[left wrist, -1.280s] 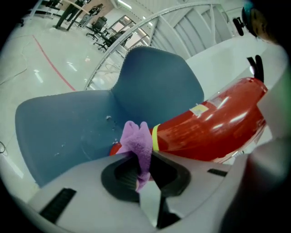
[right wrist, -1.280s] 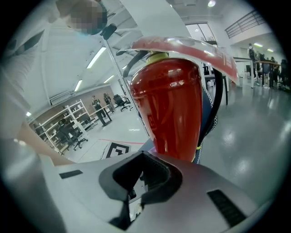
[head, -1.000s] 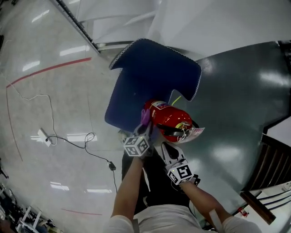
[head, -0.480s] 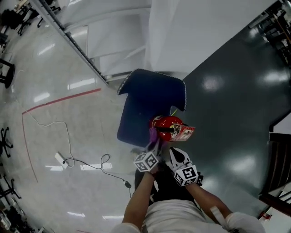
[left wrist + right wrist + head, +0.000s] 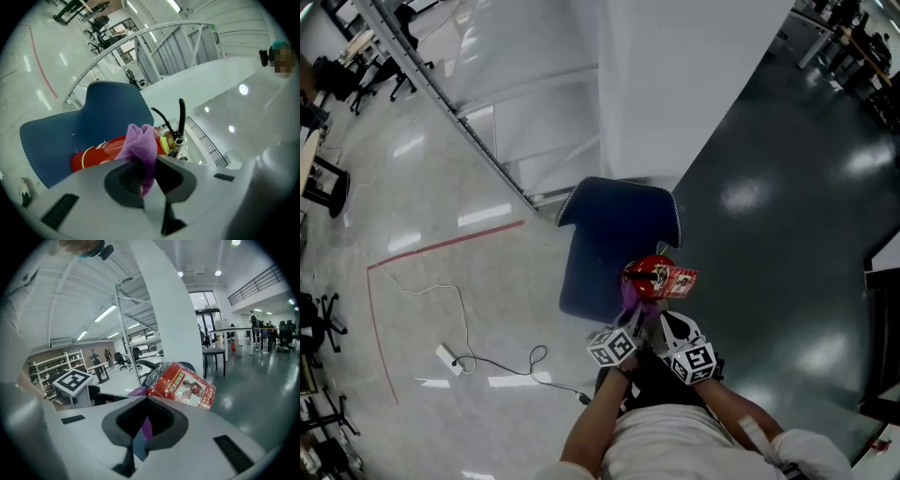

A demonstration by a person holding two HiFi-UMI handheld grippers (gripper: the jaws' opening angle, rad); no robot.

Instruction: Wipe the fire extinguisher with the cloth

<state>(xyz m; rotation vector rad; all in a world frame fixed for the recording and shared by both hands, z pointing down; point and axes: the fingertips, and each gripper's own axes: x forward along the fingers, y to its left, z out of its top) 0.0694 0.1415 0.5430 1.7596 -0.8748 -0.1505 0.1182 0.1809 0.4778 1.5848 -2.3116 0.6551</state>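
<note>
A red fire extinguisher point(image 5: 649, 277) stands at the front edge of a blue chair seat point(image 5: 614, 246), and a red printed tag point(image 5: 679, 279) hangs at its top. My left gripper point(image 5: 627, 314) is shut on a purple cloth point(image 5: 629, 293), which it presses against the extinguisher's left side. In the left gripper view the cloth point(image 5: 140, 144) bunches between the jaws, in front of the red cylinder point(image 5: 96, 152) and the black hose point(image 5: 181, 117). My right gripper point(image 5: 661, 323) sits just below the tag point(image 5: 183, 385). Its jaws are closed, with a purple strip of cloth point(image 5: 146, 427) between them.
A white pillar and wall point(image 5: 675, 84) rise behind the chair. Dark green floor point(image 5: 769, 216) lies to the right. To the left is pale floor with a red line point(image 5: 441, 248) and a cable with a plug box point(image 5: 450, 356). A metal rail point(image 5: 441, 94) crosses the upper left.
The head view has pulled back, so the extinguisher, chair and grippers look smaller and lower. Both grippers have stayed at the extinguisher's top, the left still on the cloth.
</note>
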